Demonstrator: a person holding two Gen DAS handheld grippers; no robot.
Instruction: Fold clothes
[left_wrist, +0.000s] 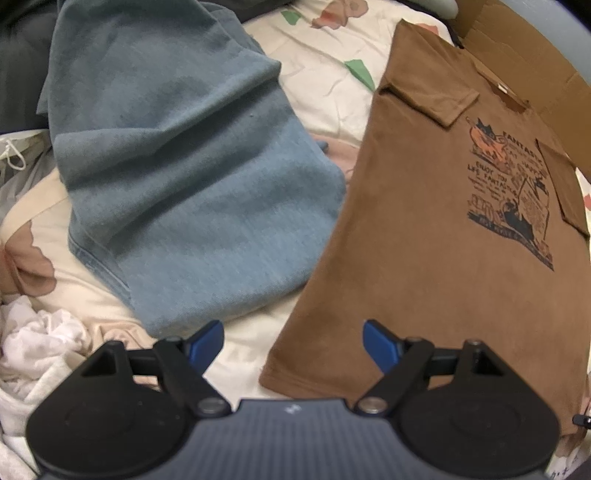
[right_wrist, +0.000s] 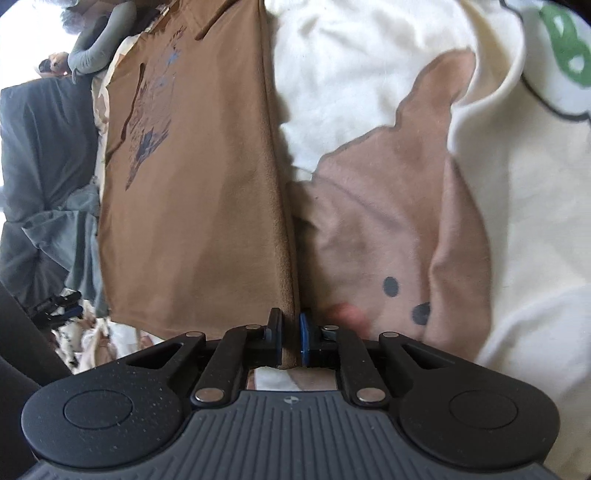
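Observation:
A brown printed T-shirt (left_wrist: 424, 229) lies flat on the bed with both sleeves folded inward. Left of it lies a blue-grey garment (left_wrist: 177, 147), loosely folded. My left gripper (left_wrist: 293, 339) hangs above the bedsheet between the two garments, near the brown shirt's lower left corner; its blue pads are wide apart and hold nothing. In the right wrist view the brown T-shirt (right_wrist: 199, 177) stretches away from me, and my right gripper (right_wrist: 290, 332) is shut on its folded side edge close to the hem.
The bed cover (right_wrist: 388, 221) is cream with a bear print and green shapes. A crumpled white cloth (left_wrist: 40, 343) lies at the lower left. A cardboard box (left_wrist: 517, 48) stands beyond the shirt. A grey sleeve (right_wrist: 99, 40) and dark grey fabric (right_wrist: 40, 147) show at the far left.

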